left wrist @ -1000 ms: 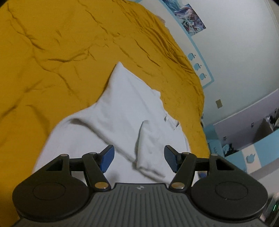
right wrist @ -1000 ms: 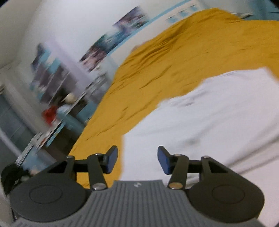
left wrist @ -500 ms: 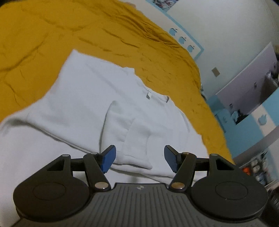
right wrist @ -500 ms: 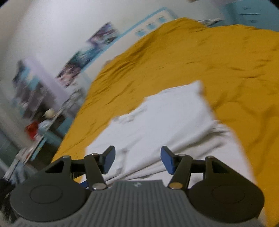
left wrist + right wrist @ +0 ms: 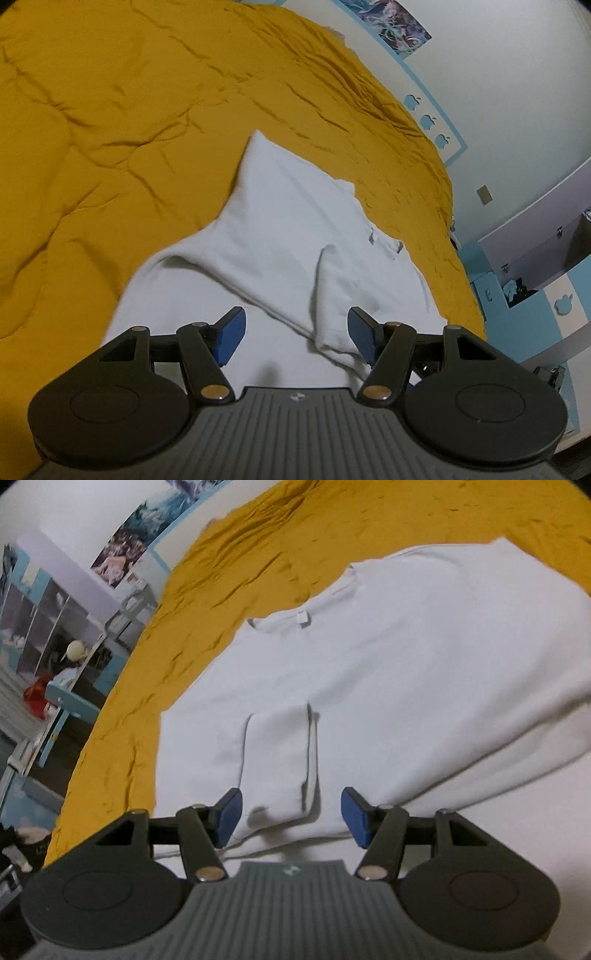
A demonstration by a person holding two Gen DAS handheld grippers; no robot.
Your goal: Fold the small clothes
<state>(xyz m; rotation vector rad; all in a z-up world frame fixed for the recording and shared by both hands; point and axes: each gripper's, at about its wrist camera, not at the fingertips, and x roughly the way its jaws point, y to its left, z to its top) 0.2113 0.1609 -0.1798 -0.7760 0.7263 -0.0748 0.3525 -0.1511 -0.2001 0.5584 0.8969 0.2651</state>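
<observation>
A home bedroom: mustard bedspread [image 5: 147, 122], wall posters [image 5: 391, 18], cluttered shelves [image 5: 44, 627].

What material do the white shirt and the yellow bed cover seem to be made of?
White shirt: probably soft cotton knit, matte; it drapes in rounded folds, and a small sewn label sits at the neck. Yellow bed cover: woven cloth, matte, perhaps cotton or a blend; it shows many fine sharp creases and no shine. The exact fibre cannot be told.

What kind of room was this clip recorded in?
Most likely a bedroom, perhaps a child's. A white shirt lies on a wide mustard-yellow bedspread, posters and a blue apple-pattern border run along the wall, and blue shelving stands alongside.
</observation>
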